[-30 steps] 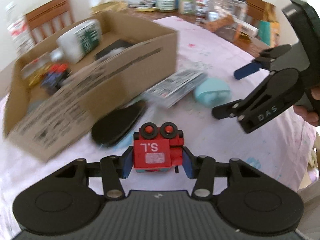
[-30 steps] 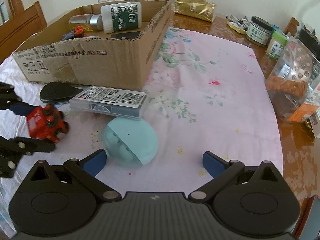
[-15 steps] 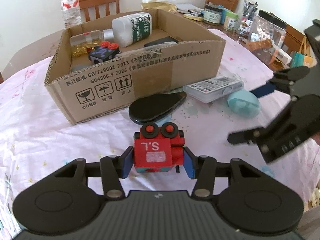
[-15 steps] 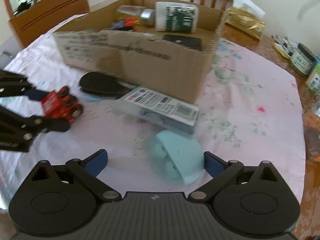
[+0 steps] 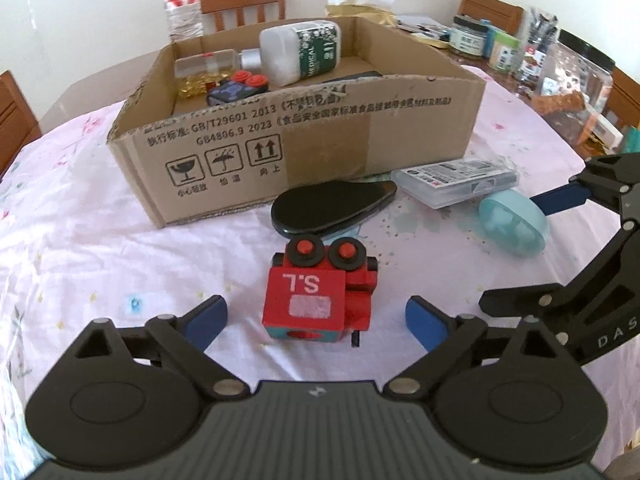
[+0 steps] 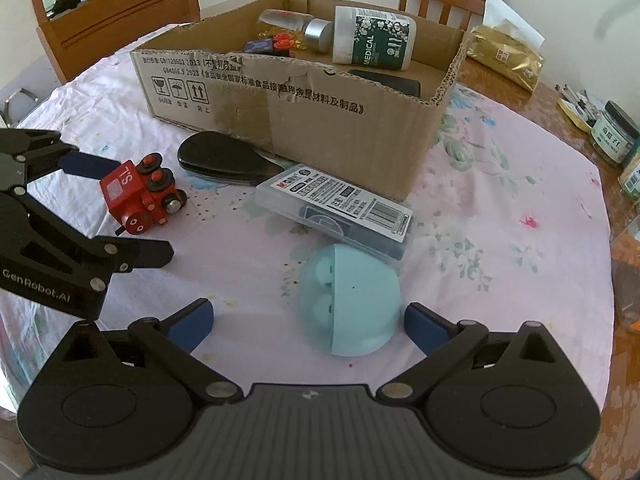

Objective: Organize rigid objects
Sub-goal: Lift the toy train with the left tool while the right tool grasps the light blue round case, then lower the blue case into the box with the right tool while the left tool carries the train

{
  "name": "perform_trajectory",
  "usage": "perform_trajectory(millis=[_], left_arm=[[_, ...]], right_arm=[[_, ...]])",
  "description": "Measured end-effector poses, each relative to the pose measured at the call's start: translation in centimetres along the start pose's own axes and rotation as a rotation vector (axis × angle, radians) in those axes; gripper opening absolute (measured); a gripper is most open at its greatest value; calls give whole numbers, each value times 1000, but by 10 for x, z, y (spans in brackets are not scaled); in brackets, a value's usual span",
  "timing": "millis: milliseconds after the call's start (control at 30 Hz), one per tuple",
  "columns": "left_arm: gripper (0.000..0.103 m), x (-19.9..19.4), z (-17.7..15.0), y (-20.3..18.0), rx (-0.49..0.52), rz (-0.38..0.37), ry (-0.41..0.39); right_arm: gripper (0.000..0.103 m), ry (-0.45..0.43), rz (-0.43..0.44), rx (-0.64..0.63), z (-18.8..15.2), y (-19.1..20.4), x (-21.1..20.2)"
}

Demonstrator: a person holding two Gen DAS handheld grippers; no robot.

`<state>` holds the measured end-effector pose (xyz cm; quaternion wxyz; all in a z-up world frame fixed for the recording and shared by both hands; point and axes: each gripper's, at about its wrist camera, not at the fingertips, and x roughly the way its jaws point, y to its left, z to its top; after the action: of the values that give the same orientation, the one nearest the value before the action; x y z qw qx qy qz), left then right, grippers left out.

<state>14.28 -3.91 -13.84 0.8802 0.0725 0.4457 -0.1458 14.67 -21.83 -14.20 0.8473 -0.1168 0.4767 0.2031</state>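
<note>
A red toy train (image 5: 316, 300) marked "S.L" stands on the pink tablecloth between the fingers of my left gripper (image 5: 316, 316). Its jaws are opening and the pads stand clear of the train on both sides. In the right wrist view the train (image 6: 132, 196) sits between the left gripper's (image 6: 132, 208) spread fingers. My right gripper (image 6: 308, 316) is open around a light blue rounded case (image 6: 352, 300), which lies nearer its right finger. The cardboard box (image 5: 320, 148) behind holds a white and green bottle (image 5: 304, 52), a clear bottle and a small blue toy.
A black oval object (image 5: 332, 208) and a clear flat plastic case (image 5: 456, 180) lie against the box's front wall. Jars and containers (image 5: 576, 72) crowd the table's right side. Wooden chairs (image 6: 120, 12), a water bottle (image 5: 182, 4) and a gold packet (image 6: 504, 56) stand behind the box.
The left gripper's jaws have opened off the red train, which now stands free on the cloth. The blue case now lies between the right gripper's fingers. Both views have rolled to level.
</note>
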Motion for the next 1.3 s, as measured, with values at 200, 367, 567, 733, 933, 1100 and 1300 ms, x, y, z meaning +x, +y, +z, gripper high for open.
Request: perform_trajectory(millis=[200, 367, 567, 733, 933, 1100, 1300], left_arm=[[85, -3, -1, -5, -34, 24, 1], [71, -9, 0, -12, -55, 48, -9], [68, -9, 1, -16, -63, 66, -21], [58, -8, 2, -15, -66, 66, -19], [58, -6, 4, -14, -56, 66, -27], [50, -6, 6, -14, -40, 39, -28], [50, -5, 5, -14, -28, 25, -35]], right_arm=[[94, -22, 2, -7, 3, -10, 0], [80, -33, -1, -8, 6, -14, -3], [70, -44, -21, 17, 6, -12, -4], [59, -38, -34, 36, 6, -12, -7], [59, -47, -44, 49, 6, -11, -5], [58, -41, -60, 60, 7, -8, -6], [58, -41, -64, 71, 6, -7, -6]])
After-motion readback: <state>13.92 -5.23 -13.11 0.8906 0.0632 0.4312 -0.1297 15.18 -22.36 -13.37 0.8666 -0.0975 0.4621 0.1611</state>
